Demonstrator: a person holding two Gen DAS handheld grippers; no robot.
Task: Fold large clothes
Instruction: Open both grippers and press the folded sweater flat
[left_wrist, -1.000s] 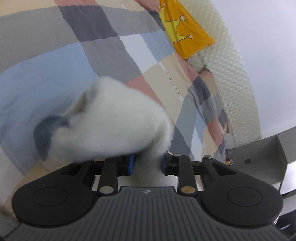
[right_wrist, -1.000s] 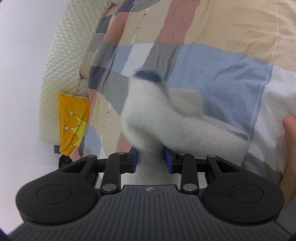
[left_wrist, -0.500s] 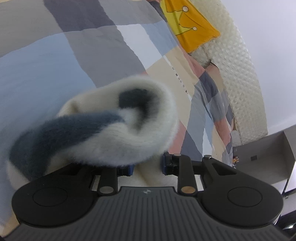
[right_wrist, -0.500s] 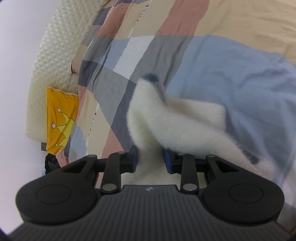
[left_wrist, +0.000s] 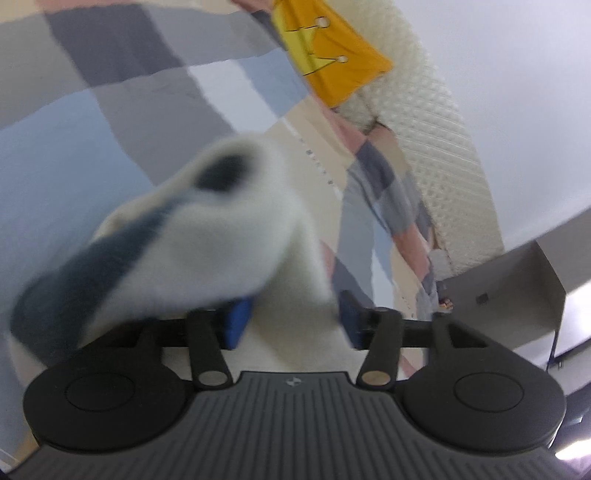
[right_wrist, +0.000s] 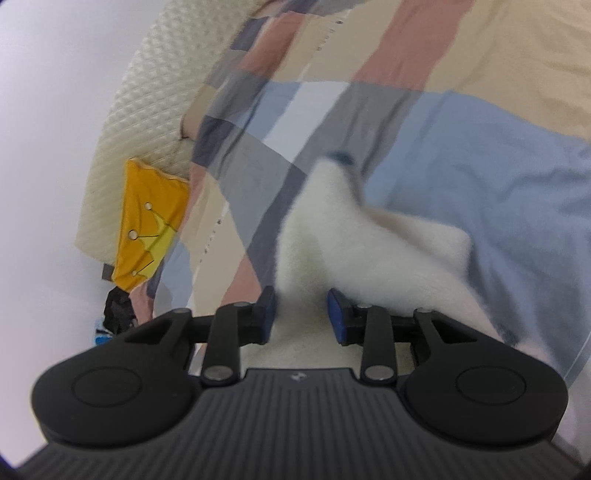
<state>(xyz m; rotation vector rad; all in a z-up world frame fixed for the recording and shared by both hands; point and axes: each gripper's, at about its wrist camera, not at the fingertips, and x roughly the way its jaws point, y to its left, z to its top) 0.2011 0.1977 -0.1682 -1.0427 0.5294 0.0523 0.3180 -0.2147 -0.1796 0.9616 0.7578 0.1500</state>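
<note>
Here each hand-held gripper, left and right, just parting, loosely straddles the blurred fleece garment stretching ahead.

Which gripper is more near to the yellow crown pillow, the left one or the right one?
I cannot tell: neither is near. The yellow crown pillow lies far across the bed from the left gripper, and equally far from the right gripper; both have fluffy white garment between their jaws.

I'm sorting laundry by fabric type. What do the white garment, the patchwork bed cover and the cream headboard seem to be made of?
White garment: looks like fluffy fleece or brushed knit, with fuzzy edges and dark blue trim.
Patchwork bed cover: thin, matte woven cloth, probably cotton, with fine creases.
Cream headboard: padded, quilted in a diamond pattern with a slight sheen, possibly faux leather; the material can't be told for certain.
</note>
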